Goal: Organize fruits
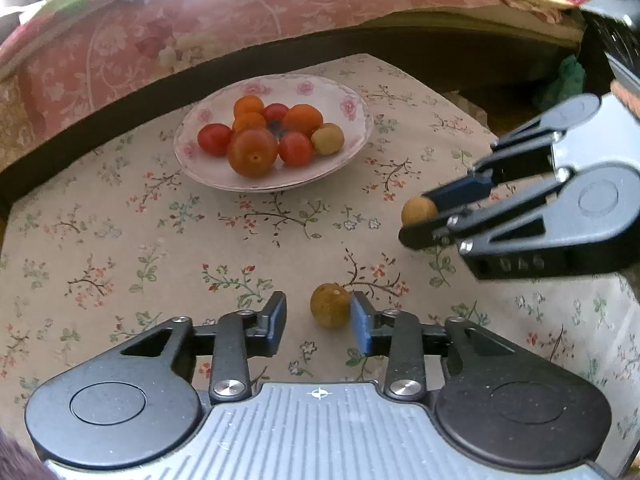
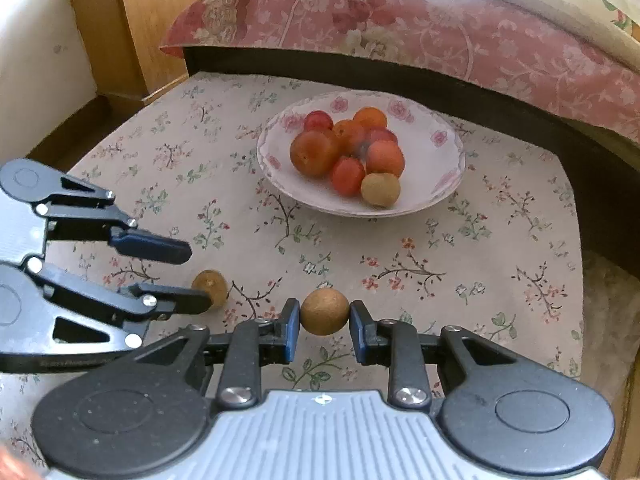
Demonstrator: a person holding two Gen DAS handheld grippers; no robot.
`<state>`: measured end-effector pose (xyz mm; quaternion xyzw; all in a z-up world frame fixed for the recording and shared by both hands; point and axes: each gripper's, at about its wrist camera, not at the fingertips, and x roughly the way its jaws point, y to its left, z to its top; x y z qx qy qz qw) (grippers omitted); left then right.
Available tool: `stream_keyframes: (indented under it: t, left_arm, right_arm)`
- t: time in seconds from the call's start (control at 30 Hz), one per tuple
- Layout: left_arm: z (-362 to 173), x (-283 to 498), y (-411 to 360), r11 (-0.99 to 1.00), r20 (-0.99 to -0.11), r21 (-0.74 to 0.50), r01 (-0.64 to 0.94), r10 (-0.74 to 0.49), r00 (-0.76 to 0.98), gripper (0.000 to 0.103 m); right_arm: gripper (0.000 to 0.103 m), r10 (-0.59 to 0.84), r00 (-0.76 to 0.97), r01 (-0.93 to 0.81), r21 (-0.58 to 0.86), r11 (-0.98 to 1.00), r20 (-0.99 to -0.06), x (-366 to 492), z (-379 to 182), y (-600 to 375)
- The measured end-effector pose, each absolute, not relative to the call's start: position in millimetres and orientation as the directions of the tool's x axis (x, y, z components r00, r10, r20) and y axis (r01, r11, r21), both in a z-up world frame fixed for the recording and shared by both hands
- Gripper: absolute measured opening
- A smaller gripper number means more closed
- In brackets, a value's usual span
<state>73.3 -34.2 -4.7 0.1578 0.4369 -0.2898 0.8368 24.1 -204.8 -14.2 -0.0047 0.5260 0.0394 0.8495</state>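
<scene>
A flowered white plate [image 1: 347, 96] [image 2: 434, 148] holds several red and orange tomatoes [image 1: 253, 151] [image 2: 315, 153] and one yellow-brown fruit [image 1: 328, 139] [image 2: 380, 189]. My left gripper [image 1: 320, 322] [image 2: 188, 276] is open low over the tablecloth. A brown round fruit [image 1: 330, 306] [image 2: 210, 285] lies between its fingers, against the right one. My right gripper [image 2: 325, 328] [image 1: 420, 216] is shut on a second brown round fruit [image 2: 324, 312] [image 1: 418, 210], right of the left gripper and nearer than the plate.
A floral tablecloth [image 1: 120, 248] [image 2: 480, 264] covers the small table. A bed with a pink floral quilt [image 1: 168, 40] [image 2: 440, 28] and a dark frame runs along the far side. A wooden cabinet [image 2: 160, 20] stands at the far left corner.
</scene>
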Motion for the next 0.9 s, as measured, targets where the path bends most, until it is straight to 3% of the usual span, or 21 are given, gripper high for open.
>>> stream_keyframes:
  t: [0.2, 0.63, 0.9]
  left_arm:
    - [-11, 75, -42, 0.777, -0.829, -0.005, 0.63, -0.355, 0.432, 0.045]
    - [-21, 77, -55, 0.772, -0.839, 0.003, 0.636, -0.343, 0.421, 0.032]
    - [-20, 73, -53, 0.775, -0.833, 0.01, 0.632, -0.344, 0.434, 0.031]
  right_arm:
    - [0.029, 0.06, 0.448, -0.072, 0.031, 0.997, -0.892, 25, -12, -204]
    - [0.029, 0.052, 0.455, -0.058, 0.029, 0.998, -0.889, 23, -9, -211]
    - [0.029, 0.048, 0.452, -0.053, 0.027, 0.998, -0.891, 25, -10, -211]
